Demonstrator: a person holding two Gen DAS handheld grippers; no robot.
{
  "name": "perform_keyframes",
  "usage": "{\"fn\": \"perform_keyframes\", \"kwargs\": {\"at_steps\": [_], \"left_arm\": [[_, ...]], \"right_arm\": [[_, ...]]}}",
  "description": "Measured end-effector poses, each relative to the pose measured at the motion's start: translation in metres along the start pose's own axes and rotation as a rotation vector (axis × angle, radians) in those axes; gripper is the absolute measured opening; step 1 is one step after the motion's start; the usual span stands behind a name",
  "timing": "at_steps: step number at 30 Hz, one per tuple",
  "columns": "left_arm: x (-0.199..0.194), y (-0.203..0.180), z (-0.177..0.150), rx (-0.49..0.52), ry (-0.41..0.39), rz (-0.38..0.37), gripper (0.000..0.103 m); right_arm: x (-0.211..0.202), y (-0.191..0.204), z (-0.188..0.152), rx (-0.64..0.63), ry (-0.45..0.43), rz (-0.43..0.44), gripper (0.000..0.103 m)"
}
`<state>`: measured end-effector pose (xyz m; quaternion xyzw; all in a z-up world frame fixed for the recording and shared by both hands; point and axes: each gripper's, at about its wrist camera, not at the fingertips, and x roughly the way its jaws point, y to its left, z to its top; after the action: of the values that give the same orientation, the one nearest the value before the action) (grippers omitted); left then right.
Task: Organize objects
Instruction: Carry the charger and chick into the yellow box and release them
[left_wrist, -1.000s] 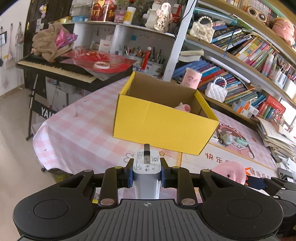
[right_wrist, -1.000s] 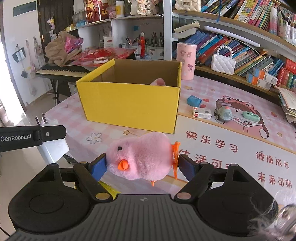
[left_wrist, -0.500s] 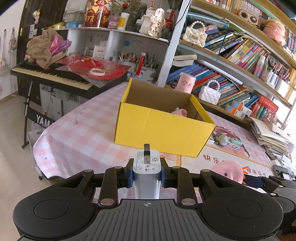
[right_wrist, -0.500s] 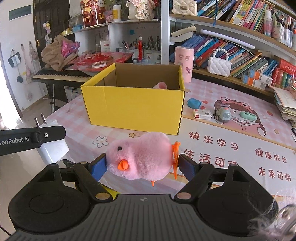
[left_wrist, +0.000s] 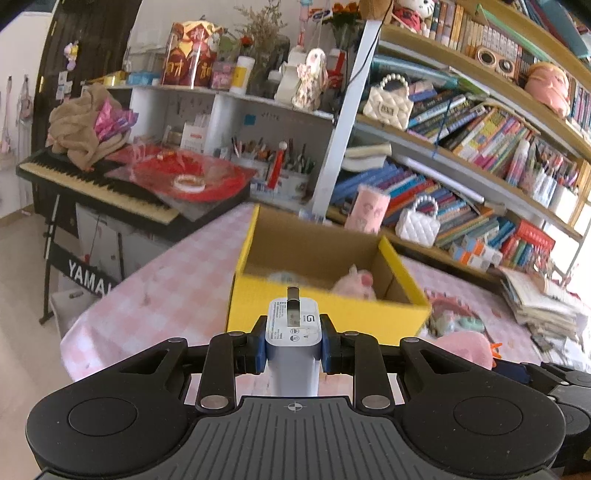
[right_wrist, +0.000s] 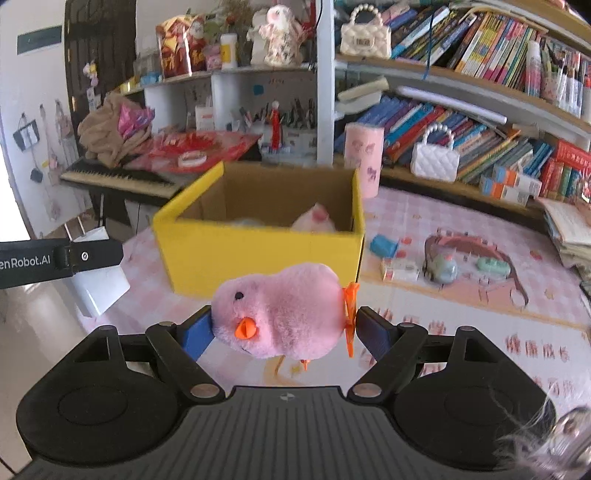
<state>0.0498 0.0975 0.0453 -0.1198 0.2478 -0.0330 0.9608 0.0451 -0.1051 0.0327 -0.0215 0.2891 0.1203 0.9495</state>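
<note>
Left hand-held gripper (left_wrist: 293, 341) closed on one white charger (left_wrist: 293, 332), plug pins up, a "G" logo readable on its face, smaller print too fine to read. Right hand-held gripper (right_wrist: 284, 328) clamped on one pink plush chick (right_wrist: 280, 317) with orange beak, held sideways between the blue pads (right_wrist: 195, 330). Both held in the air before one yellow cardboard box (right_wrist: 258, 254), open at the top, standing on the desk (left_wrist: 162, 295) with pink checked cloth. Inside the box, one pink plush toy (left_wrist: 354, 284) against the right wall, plus something pale beside it, too blurred to name. "enRobot.AI" readable on the left tool's side in the right wrist view; "YAMA" readable on the keyboard stand (left_wrist: 86, 280) left of the desk. On the desk right of the box: one blue eraser-like block (right_wrist: 384, 245), one small red-and-white carton (right_wrist: 400, 269), one grey toy car (right_wrist: 441, 267), one green toy (right_wrist: 493, 264). Red Chinese characters printed on the desk mat (right_wrist: 535, 347), blurred. Two white quilted handbags (right_wrist: 436, 160) on the bookshelves, one high, one low.
</note>
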Motion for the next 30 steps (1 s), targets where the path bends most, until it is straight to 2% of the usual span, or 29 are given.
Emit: {"fn": "perform_keyframes", "kwargs": {"at_steps": [5,9,17,21,27,30], "left_arm": [[0.023,-0.010,0.031,0.023,-0.059,0.016,0.025],[0.049,-0.019,0.049,0.053,-0.080,0.025,0.025],[0.118,-0.037,0.057,0.077,0.002,0.059,0.025],[0.150,-0.037,0.053,0.033,0.087,0.054,0.025],[0.181,-0.036,0.037,0.035,0.192,0.092,0.025],[0.185,-0.039,0.032,0.074,0.205,0.109,0.025]], "right_arm": [[0.019,-0.014,0.042,0.009,-0.086,0.014,0.080],[0.045,-0.028,0.078,0.037,-0.113,0.052,0.080],[0.109,-0.046,0.125,0.020,-0.107,0.103,0.081],[0.147,-0.047,0.142,0.015,-0.048,0.163,0.081],[0.202,-0.037,0.149,-0.052,0.063,0.232,0.081],[0.226,-0.028,0.142,-0.101,0.145,0.251,0.081]]}}
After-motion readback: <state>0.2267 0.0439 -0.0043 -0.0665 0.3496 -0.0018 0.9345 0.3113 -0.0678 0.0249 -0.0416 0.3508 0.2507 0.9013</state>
